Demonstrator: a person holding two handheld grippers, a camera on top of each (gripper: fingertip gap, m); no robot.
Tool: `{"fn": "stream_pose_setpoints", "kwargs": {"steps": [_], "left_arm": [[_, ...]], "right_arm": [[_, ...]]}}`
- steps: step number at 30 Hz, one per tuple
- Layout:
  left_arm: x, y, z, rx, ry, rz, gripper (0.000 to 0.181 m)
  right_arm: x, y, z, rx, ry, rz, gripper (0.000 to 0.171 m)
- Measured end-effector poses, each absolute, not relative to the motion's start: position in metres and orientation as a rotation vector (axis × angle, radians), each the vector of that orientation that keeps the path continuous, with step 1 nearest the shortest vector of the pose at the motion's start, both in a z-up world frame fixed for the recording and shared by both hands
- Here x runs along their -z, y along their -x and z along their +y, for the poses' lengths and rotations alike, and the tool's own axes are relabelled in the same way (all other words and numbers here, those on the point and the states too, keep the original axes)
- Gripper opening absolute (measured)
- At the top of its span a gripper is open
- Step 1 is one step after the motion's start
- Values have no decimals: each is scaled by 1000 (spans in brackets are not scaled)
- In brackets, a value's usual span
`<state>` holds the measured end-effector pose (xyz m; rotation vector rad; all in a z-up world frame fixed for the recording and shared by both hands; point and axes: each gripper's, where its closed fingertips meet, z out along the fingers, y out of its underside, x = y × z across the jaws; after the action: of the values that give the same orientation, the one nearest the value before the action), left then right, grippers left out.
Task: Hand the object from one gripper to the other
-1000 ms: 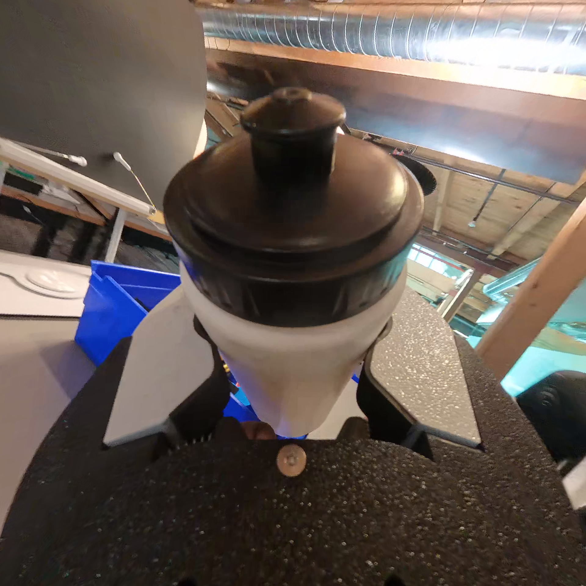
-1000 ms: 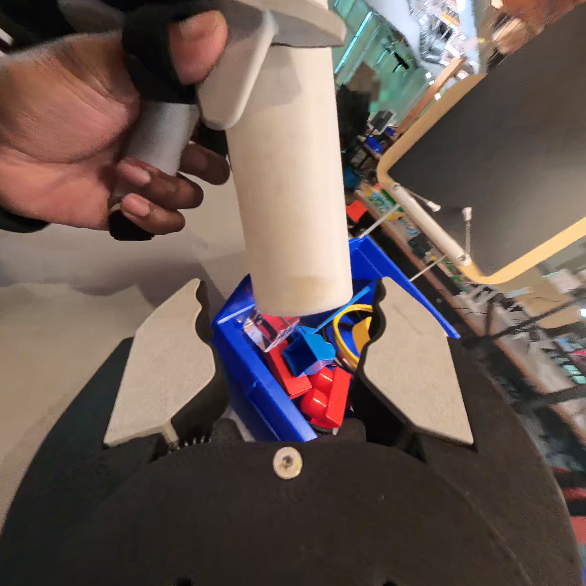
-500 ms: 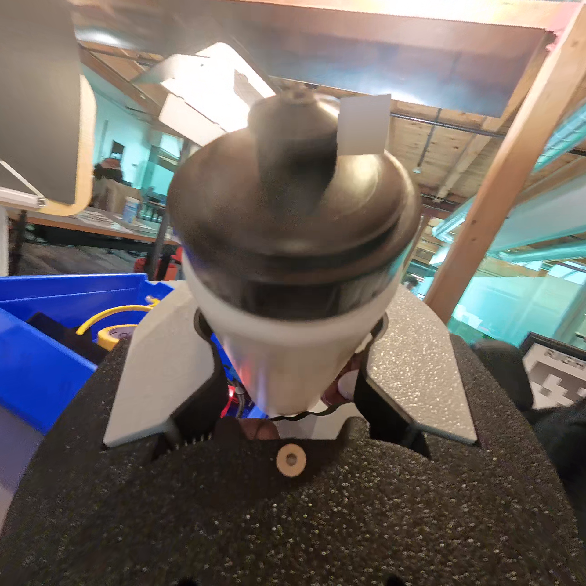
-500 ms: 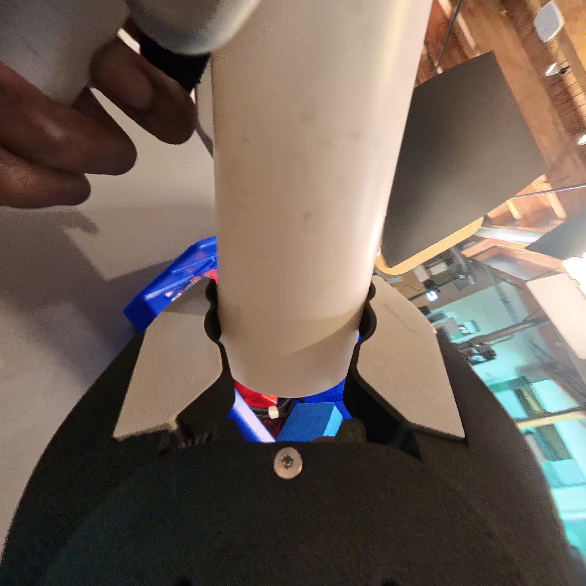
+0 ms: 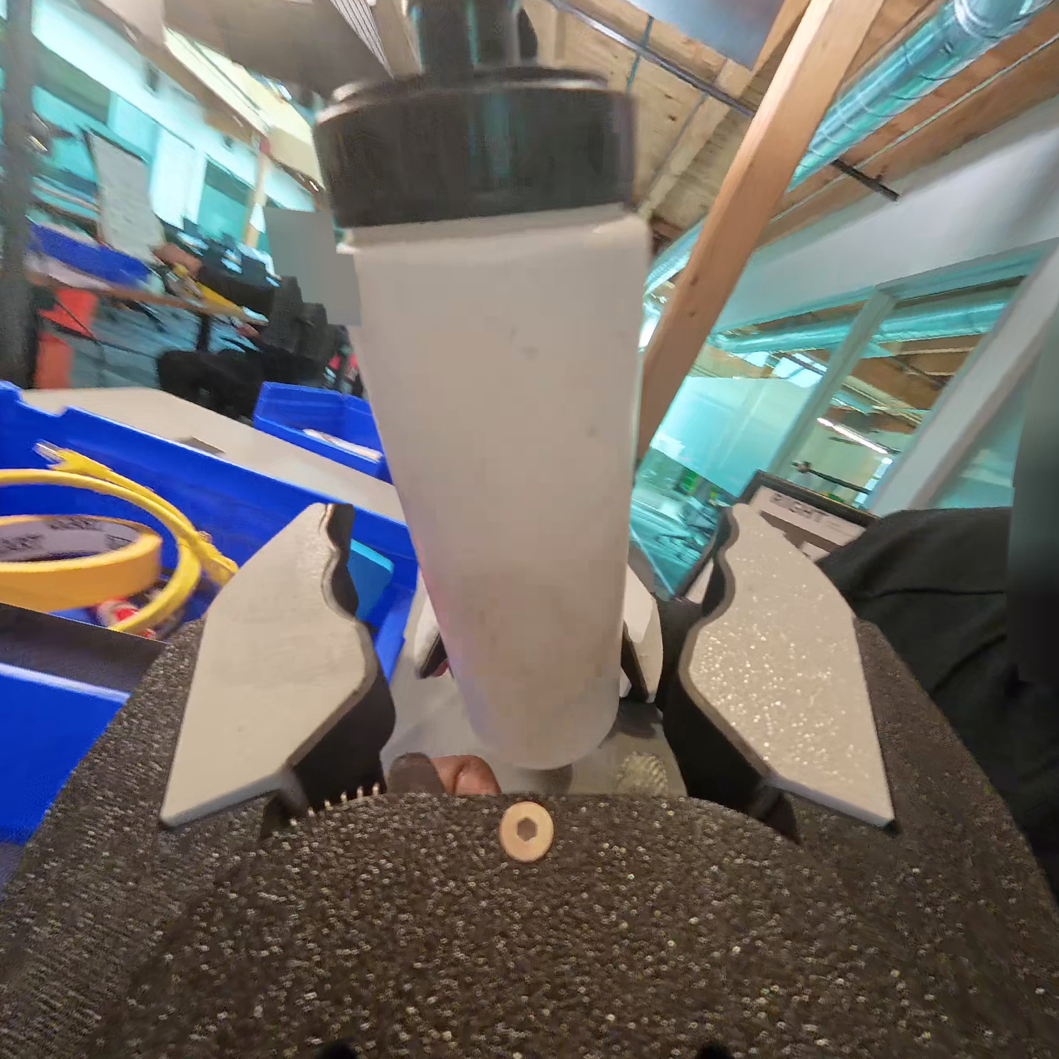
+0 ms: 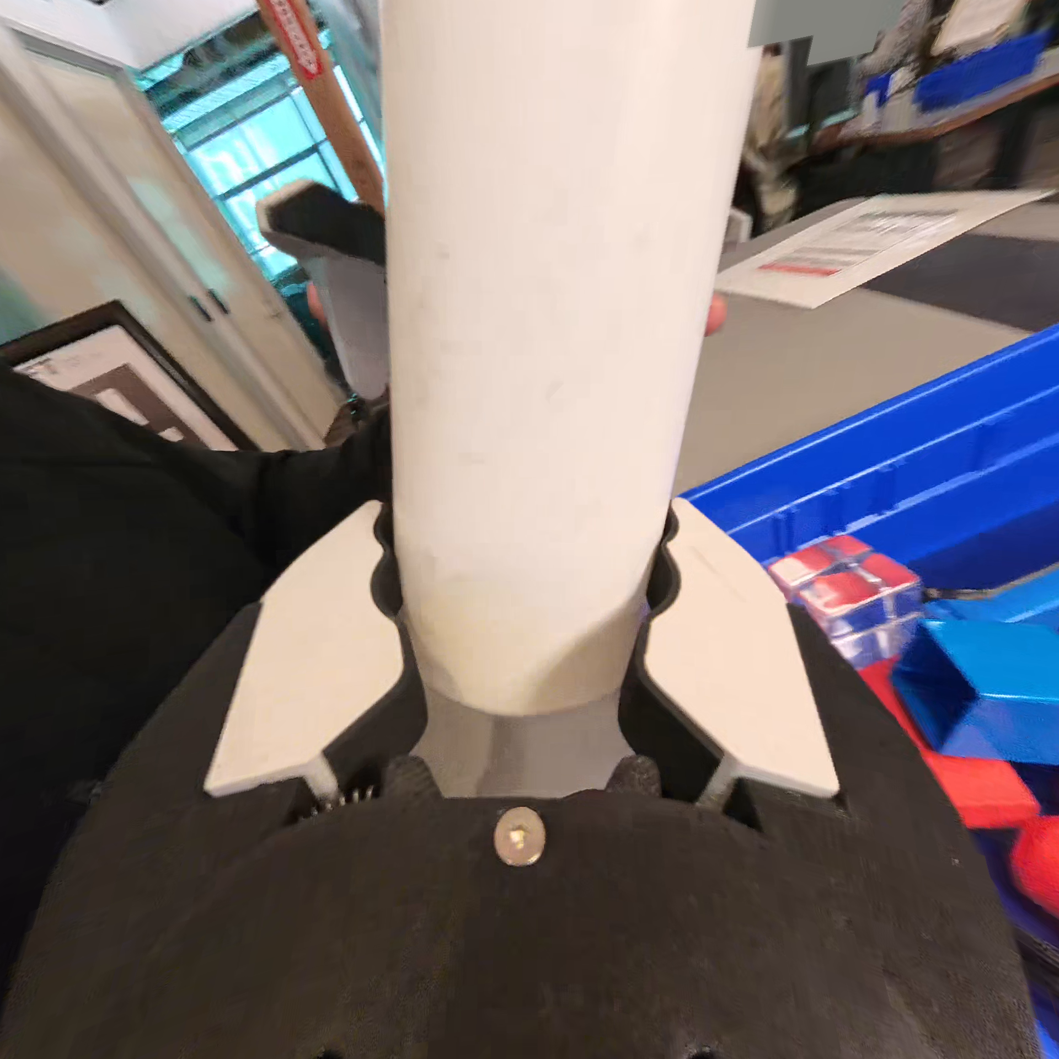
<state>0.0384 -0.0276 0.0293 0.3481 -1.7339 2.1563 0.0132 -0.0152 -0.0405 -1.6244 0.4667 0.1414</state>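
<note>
White bottle (image 6: 550,321) at handover, upright above the counter (image 6: 802,367).
Right tongs (image 6: 524,579) clamp its base; left tongs (image 5: 516,601) stand wide, clear. Risk: low grip, top-heavy capped bottle may tilt or slip.

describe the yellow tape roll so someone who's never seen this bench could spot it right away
In the left wrist view, find the blue bin left of the white bottle. Inside it, at the frame's left edge, sits the yellow tape roll. A thin yellow cable loops around it, but the roll is a wide flat band with a pale inner core.
</note>
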Motion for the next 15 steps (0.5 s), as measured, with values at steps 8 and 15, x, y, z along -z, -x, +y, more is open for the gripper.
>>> {"fn": "stream_pose_setpoints", "kwargs": {"steps": [8,15], "left_arm": [[-10,-17,-43,-2119,-167,-1962,102],[-31,-45,-23,-2508,-148,-2561,102]], "right_arm": [[67,1,1,-98,1809,393,86],[54,-31,-37,271,1861,456,80]]}}
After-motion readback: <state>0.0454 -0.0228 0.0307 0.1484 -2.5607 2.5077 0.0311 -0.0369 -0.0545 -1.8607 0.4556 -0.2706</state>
